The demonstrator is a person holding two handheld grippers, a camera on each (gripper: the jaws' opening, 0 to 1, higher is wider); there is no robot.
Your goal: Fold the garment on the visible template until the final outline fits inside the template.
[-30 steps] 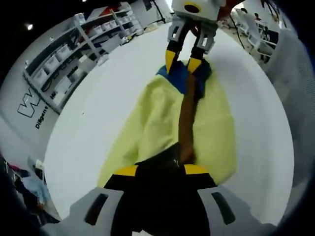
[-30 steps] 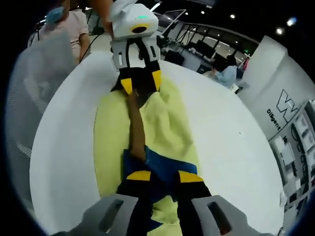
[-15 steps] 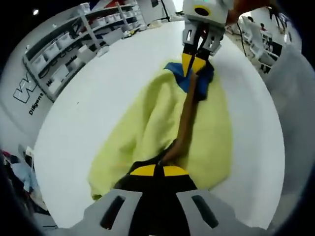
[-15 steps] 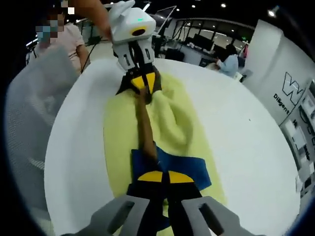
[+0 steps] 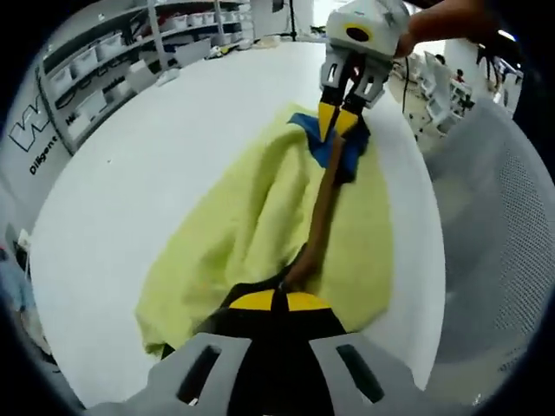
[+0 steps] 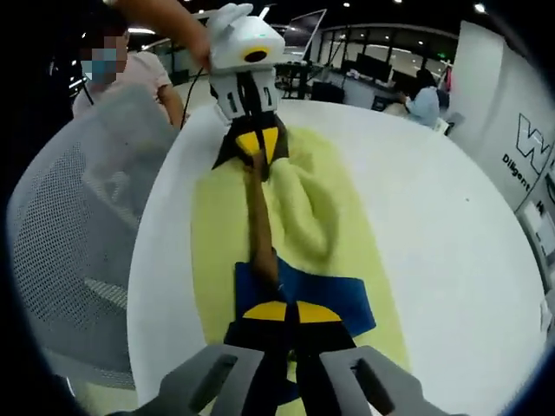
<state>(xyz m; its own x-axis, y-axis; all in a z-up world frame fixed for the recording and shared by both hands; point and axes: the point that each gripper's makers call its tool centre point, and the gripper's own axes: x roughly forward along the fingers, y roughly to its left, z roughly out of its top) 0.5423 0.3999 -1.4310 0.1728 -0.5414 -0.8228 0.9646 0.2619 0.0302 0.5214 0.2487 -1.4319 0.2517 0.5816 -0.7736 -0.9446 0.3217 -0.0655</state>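
1. Where its yellow-tipped jaws meet, the left gripper [image 5: 272, 301] is clamped on the garment's [image 5: 260, 217] dark end, low in the left gripper view
2. Seen from the right gripper view, that gripper [image 6: 252, 144] sits at the far end of the cloth, jaws together on the black edge
3. Jaws pressed together, the right gripper [image 6: 285, 312] pinches the blue end of the garment [image 6: 303, 208]; in the left gripper view it [image 5: 339, 120] grips the same blue corner at the far end
4. Between the two grippers a brown strip [image 5: 319, 217] runs taut down the middle of the yellow cloth
5. Spread on the white table [image 5: 147, 165], the garment lies rumpled, with a raised fold [image 6: 310, 211] beside the strip
6. A mesh chair [image 6: 87, 251] stands at the table's edge
7. Shelves [image 5: 95, 61] with bins line the wall beyond the table
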